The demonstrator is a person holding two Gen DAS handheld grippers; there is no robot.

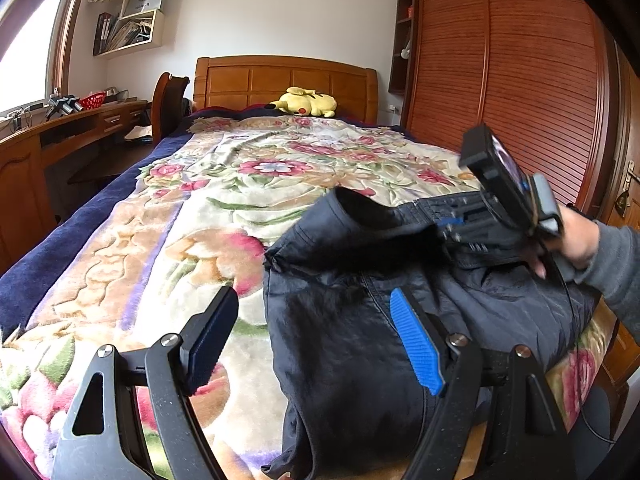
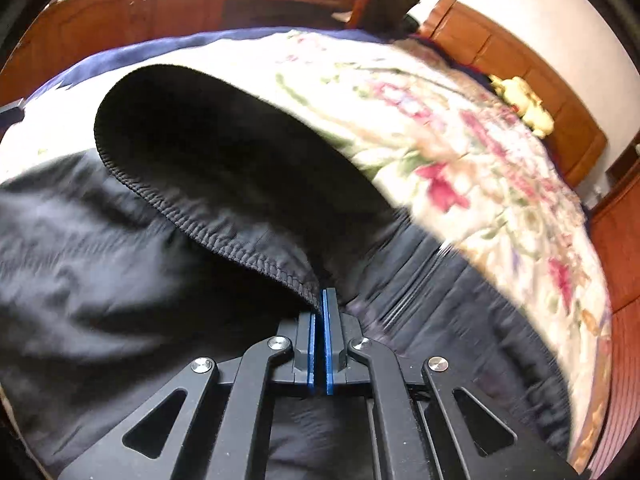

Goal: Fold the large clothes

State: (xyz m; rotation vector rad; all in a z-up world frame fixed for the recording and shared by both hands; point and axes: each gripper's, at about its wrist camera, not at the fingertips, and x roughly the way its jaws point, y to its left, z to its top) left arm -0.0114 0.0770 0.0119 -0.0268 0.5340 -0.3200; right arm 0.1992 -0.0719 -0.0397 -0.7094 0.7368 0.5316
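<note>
A large black garment (image 1: 360, 320) lies bunched on the floral bedspread (image 1: 192, 216) at the near right of the bed. My left gripper (image 1: 316, 340) is open, its jaws wide apart above the garment's left edge, holding nothing. My right gripper (image 2: 319, 308) is shut on the garment's ribbed hem (image 2: 208, 220) and lifts it off the bed, so the fabric arches up. In the left wrist view the right gripper (image 1: 452, 228) comes in from the right, held by a hand (image 1: 572, 240), with the lifted flap (image 1: 368, 212) in front of it.
A yellow plush toy (image 1: 306, 102) lies by the wooden headboard (image 1: 286, 80). A wooden desk (image 1: 72, 128) and chair (image 1: 168, 96) stand along the bed's left side. A slatted wooden wardrobe (image 1: 520, 80) stands on the right.
</note>
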